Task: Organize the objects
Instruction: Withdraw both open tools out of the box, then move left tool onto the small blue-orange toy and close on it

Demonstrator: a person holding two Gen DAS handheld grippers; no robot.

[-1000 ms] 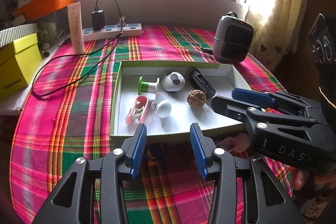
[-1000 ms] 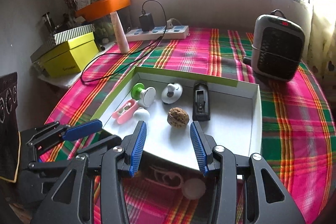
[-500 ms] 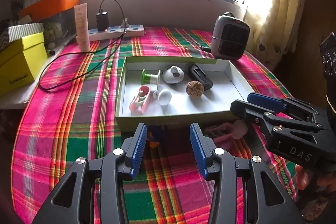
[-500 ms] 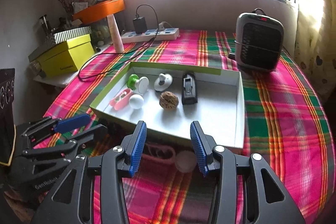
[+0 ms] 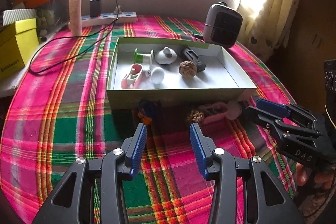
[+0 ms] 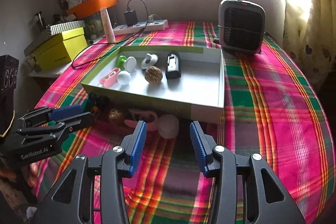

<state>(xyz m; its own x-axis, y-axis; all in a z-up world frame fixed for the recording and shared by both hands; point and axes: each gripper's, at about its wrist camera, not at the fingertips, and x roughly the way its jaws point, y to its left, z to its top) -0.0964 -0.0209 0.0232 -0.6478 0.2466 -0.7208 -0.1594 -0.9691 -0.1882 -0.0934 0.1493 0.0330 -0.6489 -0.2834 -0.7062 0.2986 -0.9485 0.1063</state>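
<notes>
A shallow green-edged box (image 5: pixel 178 96) (image 6: pixel 208 112) holds a walnut (image 5: pixel 187 69) (image 6: pixel 153 75), a green spool (image 5: pixel 142 56), a white knob (image 5: pixel 166 55), a black charger (image 5: pixel 192 56), a pink clip (image 5: pixel 132 76) and a white ball (image 5: pixel 157 75). In the shadow along the box's near wall lie a blue-orange item (image 5: pixel 146 111), a second walnut (image 6: pixel 115 115), a pink clip (image 6: pixel 142 119) and a pale round piece (image 6: pixel 168 126). My left gripper (image 5: pixel 168 146) (image 6: pixel 69 114) and right gripper (image 6: pixel 166 146) (image 5: pixel 271 112) hover open and empty just short of these.
A grey fan heater (image 5: pixel 222 27) (image 6: pixel 241 26) stands behind the box's right corner. A power strip (image 5: pixel 109 18) with a black charger and trailing cable lies at the back, beside a pink tube (image 5: pixel 75 12). A yellow box (image 5: pixel 12 47) sits off the table's left edge.
Both grippers have drawn back from the box, which now looks smaller and farther. The loose items along its near wall have come into fuller view. Both stay open and empty.
</notes>
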